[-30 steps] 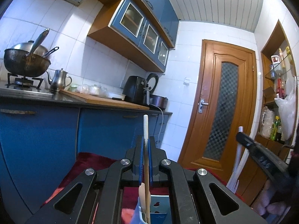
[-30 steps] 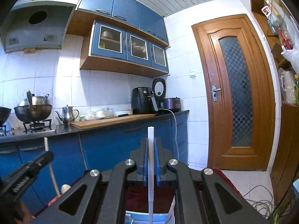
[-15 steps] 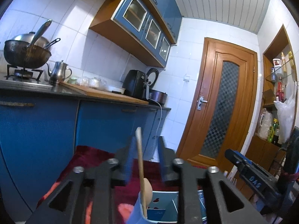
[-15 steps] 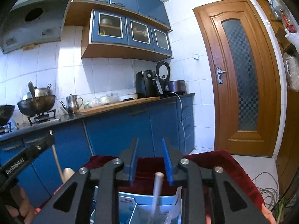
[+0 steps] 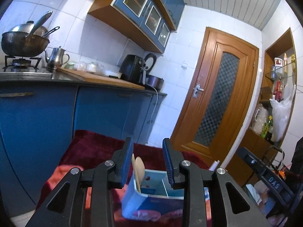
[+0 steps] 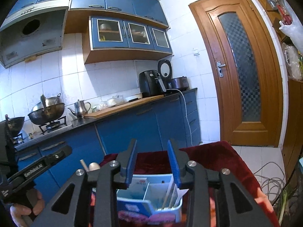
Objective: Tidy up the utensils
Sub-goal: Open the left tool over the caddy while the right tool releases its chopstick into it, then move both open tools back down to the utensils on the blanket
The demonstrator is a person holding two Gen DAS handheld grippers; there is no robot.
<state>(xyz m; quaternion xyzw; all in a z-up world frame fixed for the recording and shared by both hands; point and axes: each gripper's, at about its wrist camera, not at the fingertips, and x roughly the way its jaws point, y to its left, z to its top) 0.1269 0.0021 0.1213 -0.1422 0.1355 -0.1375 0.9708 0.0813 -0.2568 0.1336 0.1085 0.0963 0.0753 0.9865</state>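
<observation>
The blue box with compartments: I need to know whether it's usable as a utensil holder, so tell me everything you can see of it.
The blue box looks like light-blue plastic with white dividers making several upright compartments, open at the top, with a printed label on its front. It stands on a dark red cloth. A wooden spoon stands bowl-up in its left compartment; thin pale sticks lean in the right one. Its base is hidden.

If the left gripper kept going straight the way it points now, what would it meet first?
Probably nothing close: the left gripper looks set to pass above the blue box and red cloth, towards the blue cabinets. Depth is unclear.
</observation>
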